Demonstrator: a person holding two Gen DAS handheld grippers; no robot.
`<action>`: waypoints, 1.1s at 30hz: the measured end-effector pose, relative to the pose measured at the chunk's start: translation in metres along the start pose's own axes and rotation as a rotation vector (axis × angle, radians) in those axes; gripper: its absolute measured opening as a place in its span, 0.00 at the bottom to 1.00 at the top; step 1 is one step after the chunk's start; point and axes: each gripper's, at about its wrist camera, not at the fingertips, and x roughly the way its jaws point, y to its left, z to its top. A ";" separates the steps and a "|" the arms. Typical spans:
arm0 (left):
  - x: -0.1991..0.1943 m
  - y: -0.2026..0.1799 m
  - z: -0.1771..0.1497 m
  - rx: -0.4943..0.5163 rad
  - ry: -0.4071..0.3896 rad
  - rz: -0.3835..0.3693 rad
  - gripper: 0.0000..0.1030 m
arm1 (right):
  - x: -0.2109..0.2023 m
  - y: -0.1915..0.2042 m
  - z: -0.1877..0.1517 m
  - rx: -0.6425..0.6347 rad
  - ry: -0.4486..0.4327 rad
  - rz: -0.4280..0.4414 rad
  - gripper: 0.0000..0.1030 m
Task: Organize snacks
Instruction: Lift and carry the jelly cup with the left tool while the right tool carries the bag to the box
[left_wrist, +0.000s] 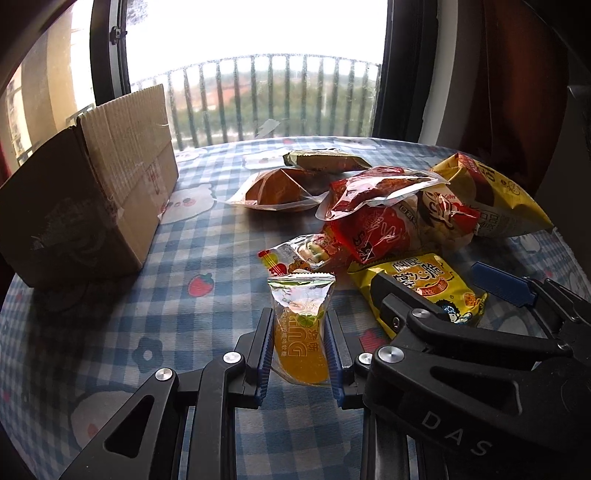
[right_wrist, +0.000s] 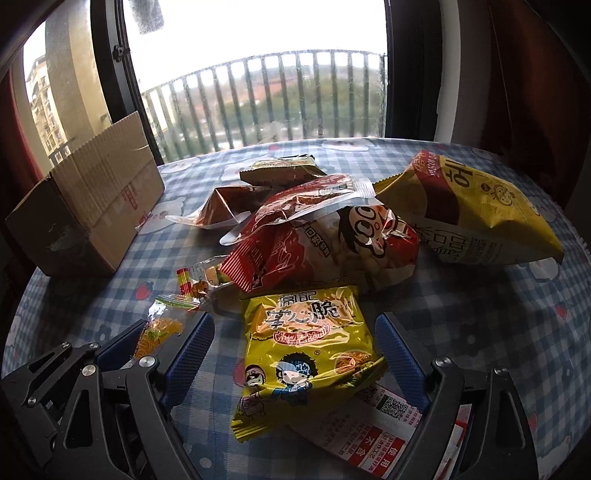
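Observation:
My left gripper (left_wrist: 298, 318) is shut on a small clear pouch of orange jelly (left_wrist: 301, 332) and holds it upright just above the blue checked tablecloth (left_wrist: 177, 317). The same pouch (right_wrist: 159, 328) shows at the lower left of the right wrist view. My right gripper (right_wrist: 295, 321) stands open over a yellow noodle-snack packet (right_wrist: 306, 350), one finger on each side and neither pad touching it. In the left wrist view this right gripper (left_wrist: 428, 277) sits over the same yellow packet (left_wrist: 424, 284).
A brown cardboard box (left_wrist: 92, 192) stands at the table's left. A pile lies behind: a red bag (right_wrist: 314, 251), a big yellow bag (right_wrist: 480, 214), a clear-wrapped bun (left_wrist: 280, 188) and a green packet (left_wrist: 325, 159). A printed packet (right_wrist: 376, 435) lies under the yellow one.

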 end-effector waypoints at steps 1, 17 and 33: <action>0.002 -0.001 -0.001 0.003 0.008 0.000 0.24 | 0.003 0.001 -0.001 -0.007 0.007 -0.007 0.89; 0.015 -0.005 -0.003 0.002 0.057 -0.016 0.24 | 0.024 -0.011 -0.007 0.004 0.061 -0.039 0.77; -0.056 0.018 0.023 -0.008 -0.119 -0.031 0.24 | -0.052 0.027 0.019 -0.054 -0.108 -0.019 0.76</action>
